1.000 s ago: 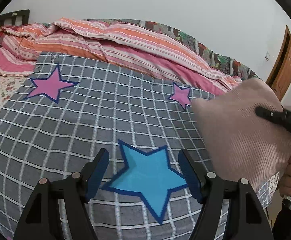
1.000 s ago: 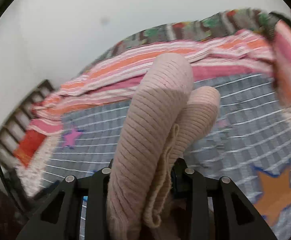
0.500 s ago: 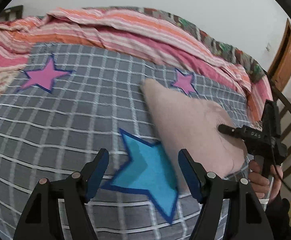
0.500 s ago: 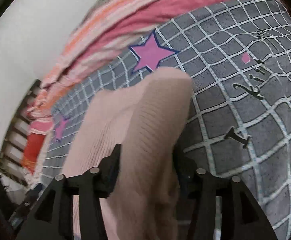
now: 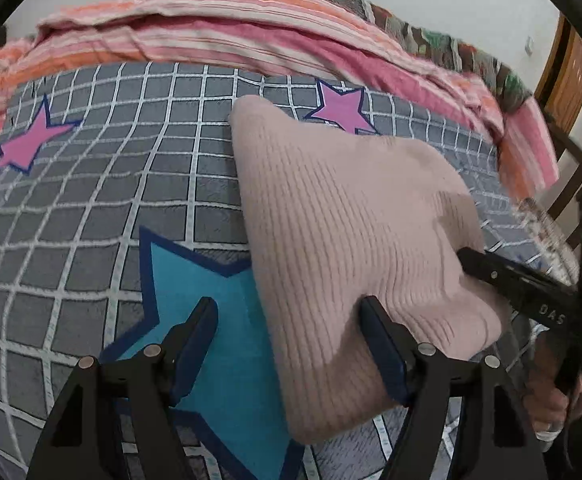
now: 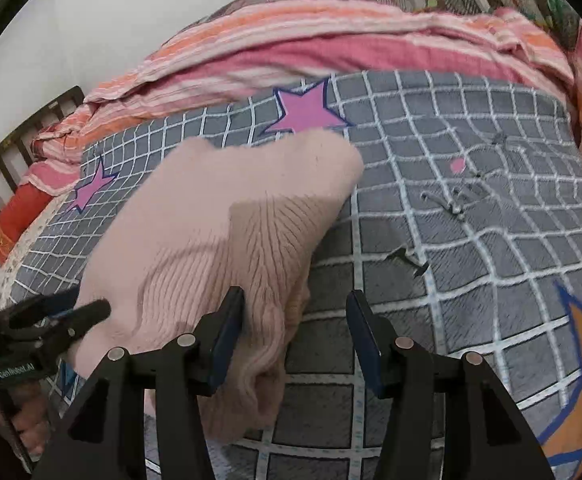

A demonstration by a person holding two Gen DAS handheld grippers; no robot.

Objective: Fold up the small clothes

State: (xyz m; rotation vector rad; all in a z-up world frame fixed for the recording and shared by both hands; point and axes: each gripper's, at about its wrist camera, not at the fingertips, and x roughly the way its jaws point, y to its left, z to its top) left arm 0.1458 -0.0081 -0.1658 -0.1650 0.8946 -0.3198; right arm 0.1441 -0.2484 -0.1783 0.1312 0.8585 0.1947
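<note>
Lowered from mid-air, the pale pink ribbed knit garment (image 5: 355, 248) now lies at centre frame on the grey checked star-print bedspread (image 5: 91, 200). Right gripper (image 6: 295, 332) jaws have just opened, releasing it; left gripper (image 5: 287, 340) stands open, empty. Soft, light, floppy; best pinched at an edge.

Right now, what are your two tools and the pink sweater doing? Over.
Both tools open: right tool just let go, left tool at its edge. Pink sweater down on the checked blanket. Nothing in the way.
</note>
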